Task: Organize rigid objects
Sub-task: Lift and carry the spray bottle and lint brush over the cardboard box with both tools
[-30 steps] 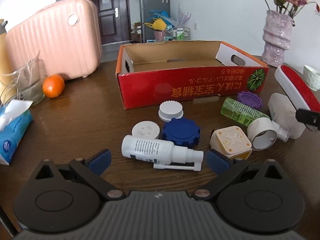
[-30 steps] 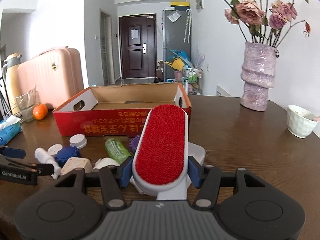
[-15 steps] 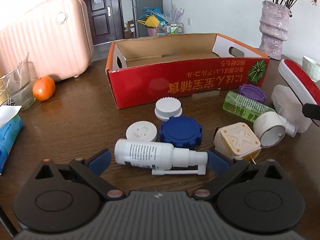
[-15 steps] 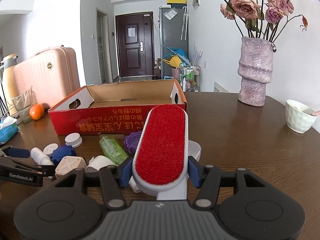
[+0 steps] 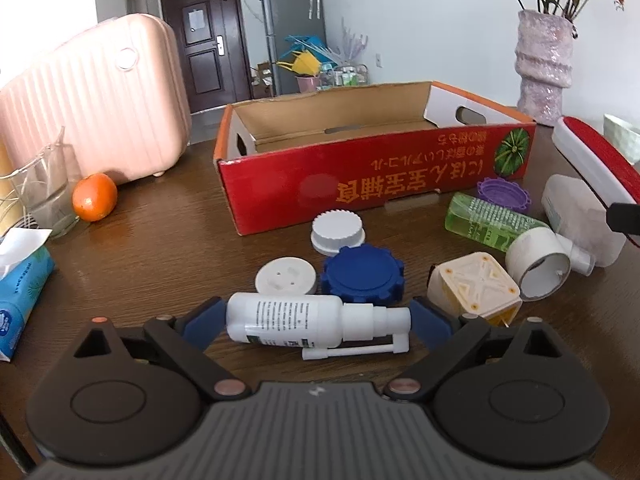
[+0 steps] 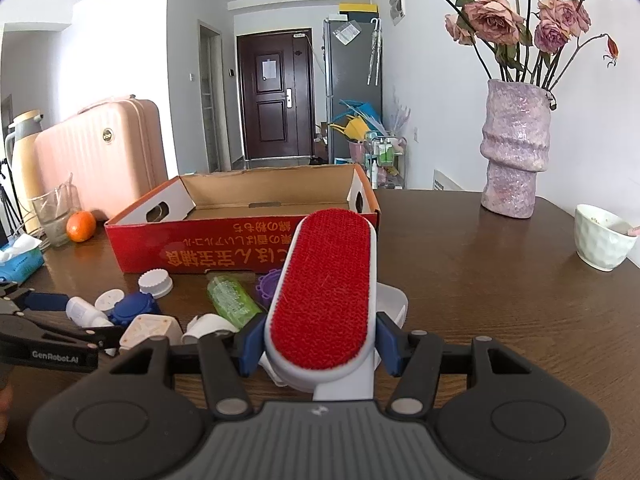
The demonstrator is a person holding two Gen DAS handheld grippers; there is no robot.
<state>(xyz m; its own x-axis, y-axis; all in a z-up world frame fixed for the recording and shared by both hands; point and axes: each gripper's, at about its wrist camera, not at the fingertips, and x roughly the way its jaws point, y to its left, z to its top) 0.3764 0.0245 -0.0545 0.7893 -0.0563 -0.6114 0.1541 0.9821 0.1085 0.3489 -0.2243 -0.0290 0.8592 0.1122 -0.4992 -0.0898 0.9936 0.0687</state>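
While the left gripper point(image 5: 316, 320) straddles the white spray bottle point(image 5: 304, 322) lying sideways on the wooden table point(image 5: 160, 248), its jaws are closing, pads at either end of the bottle; can't tell if they press on it. Right gripper point(image 6: 320, 344) is clamped on the red lint brush point(image 6: 324, 292), held above the table, jaws partly apart at brush width. Crowding the bottle: white disc point(image 5: 286, 276) and blue gear-edged cap point(image 5: 362, 280) just behind it, cream square-topped piece point(image 5: 474, 290) beside the right pad. Further back: white ribbed cap point(image 5: 338, 232), green bottle point(image 5: 490, 220), purple cap point(image 5: 504, 194), tape roll point(image 5: 538, 264), translucent white container point(image 5: 580, 220). Red cardboard box point(image 5: 360, 184) sits behind the pile, open, nothing visible inside. Count: two bottles, three caps, one disc, one roll, one brush, one box. Off to the sides: orange point(image 5: 95, 197), glass point(image 5: 44, 196), tissue pack point(image 5: 20, 300), pink suitcase point(image 5: 92, 108), vase with flowers point(image 6: 516, 148), white bowl point(image 6: 602, 236).
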